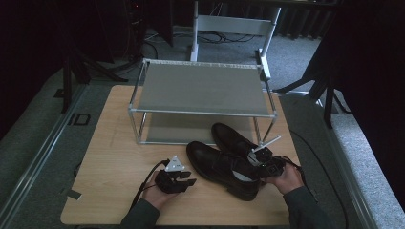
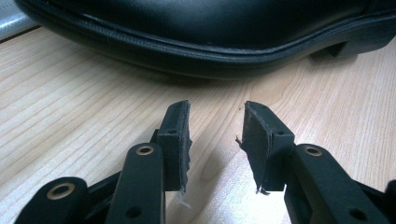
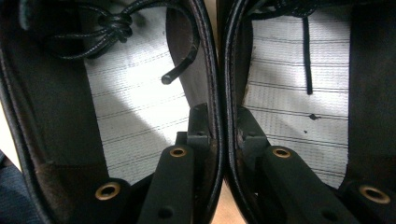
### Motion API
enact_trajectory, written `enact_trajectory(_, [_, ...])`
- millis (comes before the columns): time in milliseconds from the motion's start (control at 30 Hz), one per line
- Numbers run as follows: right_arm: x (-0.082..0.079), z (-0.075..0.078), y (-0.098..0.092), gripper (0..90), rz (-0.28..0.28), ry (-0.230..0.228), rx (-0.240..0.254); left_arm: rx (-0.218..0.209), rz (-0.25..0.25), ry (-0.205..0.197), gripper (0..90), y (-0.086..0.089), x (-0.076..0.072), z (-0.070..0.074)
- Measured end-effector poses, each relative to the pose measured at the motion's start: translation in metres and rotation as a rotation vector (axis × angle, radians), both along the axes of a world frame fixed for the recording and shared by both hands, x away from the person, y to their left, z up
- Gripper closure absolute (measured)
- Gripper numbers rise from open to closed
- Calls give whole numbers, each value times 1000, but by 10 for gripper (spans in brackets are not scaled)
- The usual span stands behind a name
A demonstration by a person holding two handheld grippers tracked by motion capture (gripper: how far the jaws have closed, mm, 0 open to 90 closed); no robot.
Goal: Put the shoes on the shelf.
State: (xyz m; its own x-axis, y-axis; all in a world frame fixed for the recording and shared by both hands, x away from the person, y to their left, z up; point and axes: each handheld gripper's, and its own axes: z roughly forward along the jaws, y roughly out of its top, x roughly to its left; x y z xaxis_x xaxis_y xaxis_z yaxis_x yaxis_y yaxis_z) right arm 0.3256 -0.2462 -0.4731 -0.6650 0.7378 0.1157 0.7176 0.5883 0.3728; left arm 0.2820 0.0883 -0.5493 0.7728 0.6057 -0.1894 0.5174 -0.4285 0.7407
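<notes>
My right gripper (image 1: 265, 164) pinches the two inner collars of the pair of black leather lace-up shoes (image 1: 224, 162) together, one jaw down inside each shoe, so both pads are half buried behind the leather. In the right gripper view the toes are cut off; I see pale striped insoles (image 3: 135, 107) and a loose black lace end (image 3: 180, 70). The shoes lie side by side on the light wooden table (image 1: 114, 152), just in front of the silver-framed two-tier rack with grey shelves (image 1: 200, 88), whose lower shelf is partly hidden. My left gripper (image 1: 184, 179) rests near the nearer shoe's side, jaws spread on nothing, apart from the sole (image 2: 196, 60). Bare table lies to my left; the heels sit near the front edge.
</notes>
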Motion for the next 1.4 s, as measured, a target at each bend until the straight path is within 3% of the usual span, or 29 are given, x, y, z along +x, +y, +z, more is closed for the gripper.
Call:
enact_trajectory(233, [-1,3,1,803,-1,-30,15,-1,2,0,620,0,0,0])
enact_trajectory(367, [-4,7,5,802,-4,-71,5,-1,5,1,619,0,0,-1])
enact_trajectory(800, [10,12,8,802,-47,-94,58,-2,6,1,618,0,0,-1])
enact_trajectory(967, [16,13,14,802,-50,-103,57,-3,7,3,618,0,0,-1])
enact_trajectory(1067, [15,15,19,802,-53,-135,56,-6,8,4,618,0,0,-1])
enact_trajectory(1400, [23,19,28,803,-70,-147,98,-5,12,0,618,0,0,-1])
